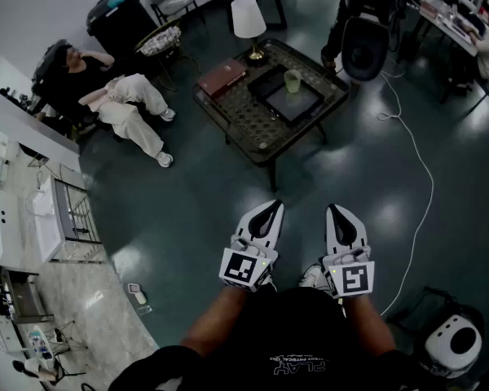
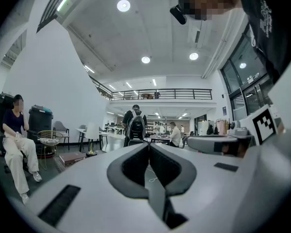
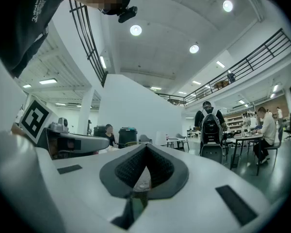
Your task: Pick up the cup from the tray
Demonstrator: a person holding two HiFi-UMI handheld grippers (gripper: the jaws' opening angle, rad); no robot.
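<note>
A pale green cup [image 1: 292, 81] stands upright at the far edge of a black tray [image 1: 294, 103] on a low dark coffee table [image 1: 253, 125], far ahead of me in the head view. My left gripper [image 1: 272, 208] and right gripper [image 1: 335, 211] are held side by side close to my body, well short of the table, tips pointing toward it. Both are shut with nothing between the jaws. In the left gripper view the left gripper [image 2: 148, 145] has its tips touching, and in the right gripper view the right gripper [image 3: 145, 147] does too. Neither gripper view shows the cup.
On the table stand a white lamp [image 1: 248, 19] and a reddish book [image 1: 222, 77]. A seated person [image 1: 114, 96] is at the left, a standing person with a backpack [image 1: 365, 23] beyond the table. A white cable [image 1: 424, 169] runs across the floor; a white round device [image 1: 454, 342] sits lower right.
</note>
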